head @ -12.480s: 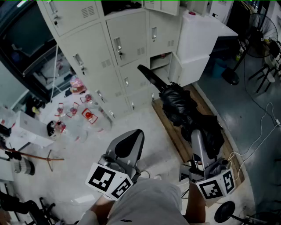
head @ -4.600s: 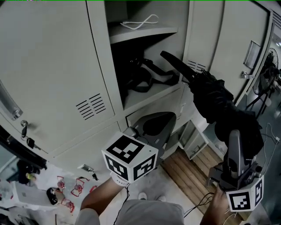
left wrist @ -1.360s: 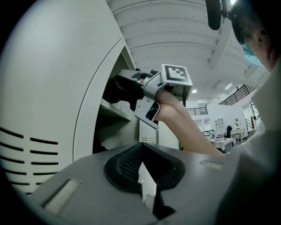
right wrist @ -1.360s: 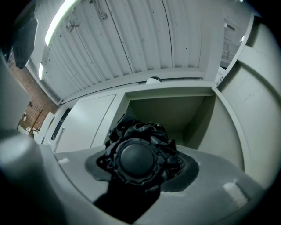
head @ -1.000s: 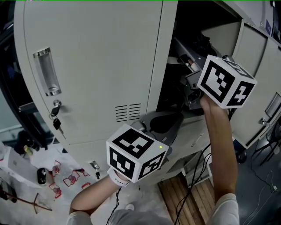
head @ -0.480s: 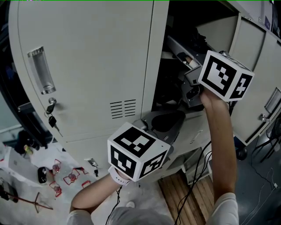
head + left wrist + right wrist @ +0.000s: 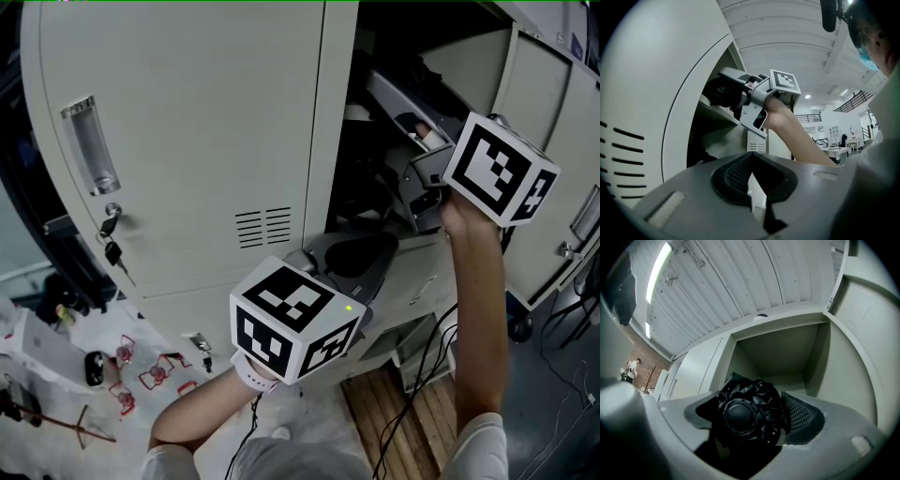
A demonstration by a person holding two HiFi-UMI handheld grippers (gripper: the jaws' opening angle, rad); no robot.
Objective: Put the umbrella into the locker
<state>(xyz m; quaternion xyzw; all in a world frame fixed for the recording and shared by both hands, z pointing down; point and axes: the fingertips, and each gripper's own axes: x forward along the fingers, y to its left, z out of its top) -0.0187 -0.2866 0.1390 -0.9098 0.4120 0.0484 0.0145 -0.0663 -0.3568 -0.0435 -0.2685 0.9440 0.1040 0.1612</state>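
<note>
The black folded umbrella [image 7: 740, 418] lies end-on between the jaws of my right gripper [image 7: 751, 411], inside the open locker compartment [image 7: 787, 352]. These jaws have just been opening and now stand wide; the mesh pad [image 7: 801, 412] on the right shows bare beside the fabric. In the head view the right gripper [image 7: 394, 112] reaches into the dark opening past the locker door [image 7: 206, 141]. The left gripper view shows that gripper [image 7: 729, 84] with the dark umbrella [image 7: 717, 91] at its tip above a shelf [image 7: 717, 112]. My left gripper [image 7: 352, 258] hangs shut and empty below the opening.
Keys [image 7: 111, 242] hang from the door's lock. A neighbouring locker door [image 7: 553, 141] stands at the right. Below lie a wooden pallet [image 7: 412, 412], trailing cables [image 7: 422, 347] and small red-marked items on the floor [image 7: 141, 370].
Earlier the umbrella was carried from the floor area up to the locker. In the last second the right gripper's cube has shifted slightly right and rolled. The left gripper has stayed put.
</note>
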